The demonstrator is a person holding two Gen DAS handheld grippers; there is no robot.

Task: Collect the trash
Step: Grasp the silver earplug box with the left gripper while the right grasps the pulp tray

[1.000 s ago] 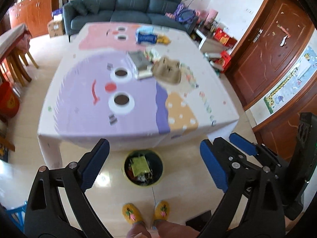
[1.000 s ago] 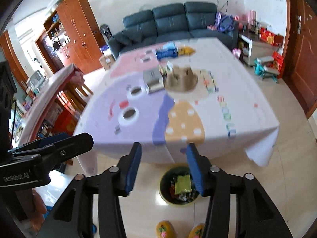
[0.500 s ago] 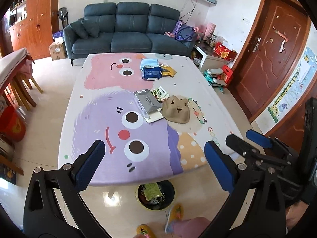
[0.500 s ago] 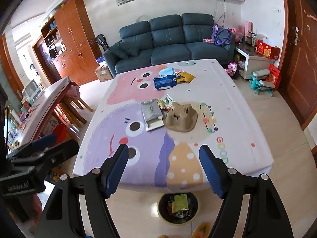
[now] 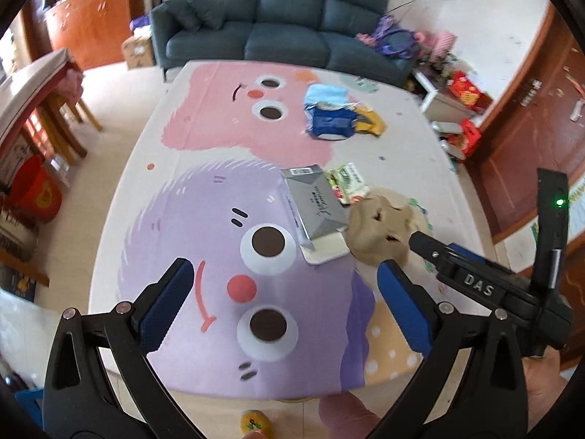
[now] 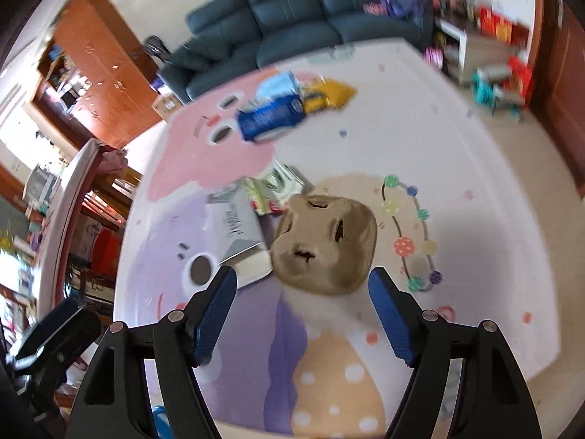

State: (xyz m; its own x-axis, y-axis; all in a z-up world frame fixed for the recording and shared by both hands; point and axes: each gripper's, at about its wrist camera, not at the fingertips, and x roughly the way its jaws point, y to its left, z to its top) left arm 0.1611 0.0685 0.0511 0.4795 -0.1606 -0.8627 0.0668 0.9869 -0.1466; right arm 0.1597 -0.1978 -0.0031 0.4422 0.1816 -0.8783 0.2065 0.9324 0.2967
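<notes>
While both grippers hang above the table [image 5: 153, 139], the right gripper [image 6: 301, 307] gapes just near of the brown pulp tray [image 6: 325, 245]. The left gripper [image 5: 283, 303] is spread wide too, gripping nothing.

**Colours and patterns on view**

Tablecloth [image 5: 204, 190] is showing cartoon monsters: pink at 12 o'clock, purple at 6, white eyes with brown pupils, red dot cheek, orange white-dotted patch at 5. Moulded pulp tray [image 6: 325, 247] is reading tan-brown. Flat box [image 5: 316, 205] is looking grey with white edges. Wrapper [image 5: 347, 186] is showing green, white and red. Bag [image 5: 331, 119] is blue, yellow packet [image 5: 371, 122] beside it. Sofa [image 5: 278, 18] is dark teal. Gripper pads [image 6: 214, 316] are blue on black.
</notes>
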